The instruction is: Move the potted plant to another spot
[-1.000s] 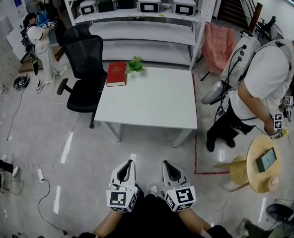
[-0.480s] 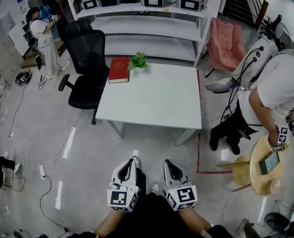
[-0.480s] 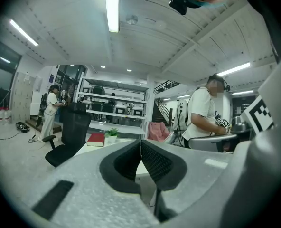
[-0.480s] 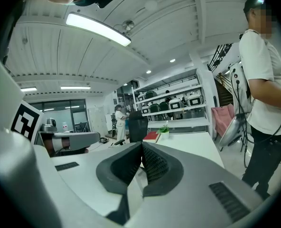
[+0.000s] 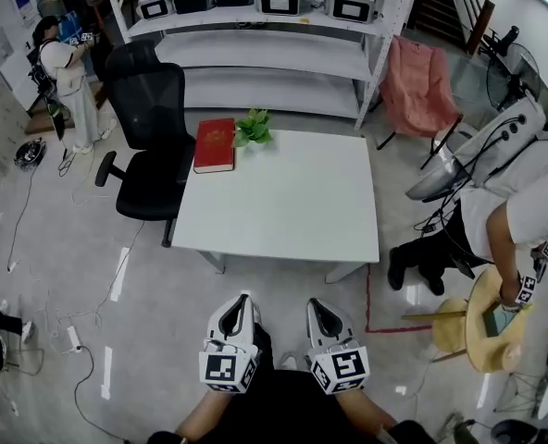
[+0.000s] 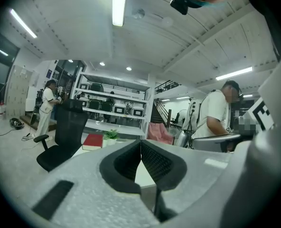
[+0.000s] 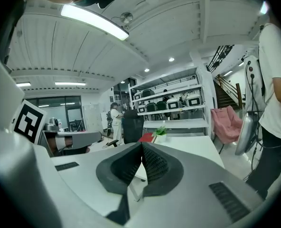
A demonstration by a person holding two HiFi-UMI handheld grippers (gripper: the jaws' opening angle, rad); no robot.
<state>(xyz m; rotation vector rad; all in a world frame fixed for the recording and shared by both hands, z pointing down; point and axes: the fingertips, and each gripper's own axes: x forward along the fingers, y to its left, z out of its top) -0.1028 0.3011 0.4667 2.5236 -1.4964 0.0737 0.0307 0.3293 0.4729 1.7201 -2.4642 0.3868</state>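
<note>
Approach stage, by my reading: nothing is held and the task's thing is out of reach.

Potted plant [image 5: 253, 128] stands upright at the far edge of the white table [image 5: 283, 202], toward its far-left corner. It is just beside a red book [image 5: 215, 144] that lies flat on the table, nearer that corner. Whether the leaves touch the book cannot be told.

Left gripper [image 5: 242, 303] and right gripper [image 5: 317, 307] hang side by side off the near side of the table, well apart from it, tips aimed toward it. Left gripper view: pads meet at the tips, nothing between them. Right gripper view: the same, jaws together and empty.

Notes for doing the step well (judgement only):
- The plant is at the table's far edge, so close in on the table first. A black office chair [image 5: 144, 146] takes the table's left side and a person [image 5: 510, 202] stands off its right side, so a reach across from the near side looks simplest.
- Spread the jaws before arriving, not at the pot.
- Grip the pot, not the foliage. The leaves largely hide the pot from above, so check the hold in the gripper view.
- Come in from the side away from the book to avoid nudging it.
- Lift straight up, keep the plant upright, and set it down on the table well apart from the book.
</note>
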